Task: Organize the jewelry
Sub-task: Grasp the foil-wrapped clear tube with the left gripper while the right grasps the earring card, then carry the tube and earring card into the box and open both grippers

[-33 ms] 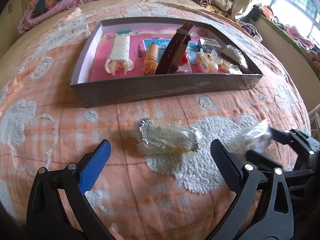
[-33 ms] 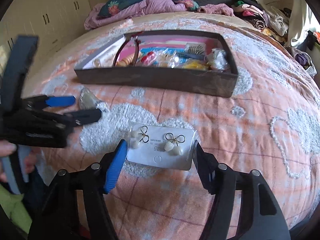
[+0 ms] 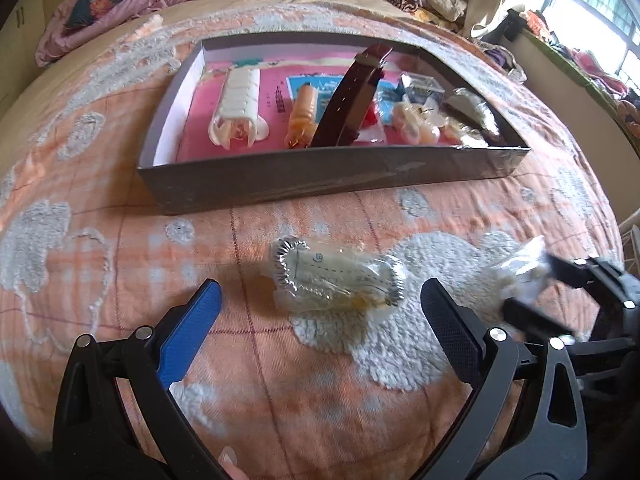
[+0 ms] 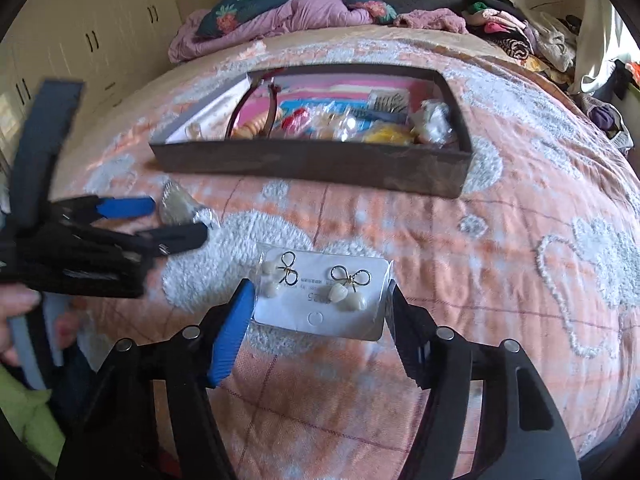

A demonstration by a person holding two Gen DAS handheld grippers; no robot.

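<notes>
A white card with two bow-and-pearl earrings (image 4: 320, 300) in a clear sleeve sits between the pads of my right gripper (image 4: 320, 298). Its jaws are closing, and both pads touch the card's side edges. In the left wrist view the right gripper (image 3: 536, 292) is blurred at the right with the sleeve at its tips. My left gripper (image 3: 320, 292) stands open and low over the bedspread. A silver clip in a plastic bag (image 3: 336, 280) lies just beyond its fingertips, untouched. The grey box (image 3: 320, 184) further back holds several pieces.
Inside the box are a white claw clip (image 3: 238, 108), an orange clip (image 3: 304, 116), a brown strap (image 3: 352, 96) leaning on the rim, and small bagged items (image 3: 420, 120). The box stands on an orange quilt (image 4: 500, 260). Clothes and bedding are piled at the bed's far end.
</notes>
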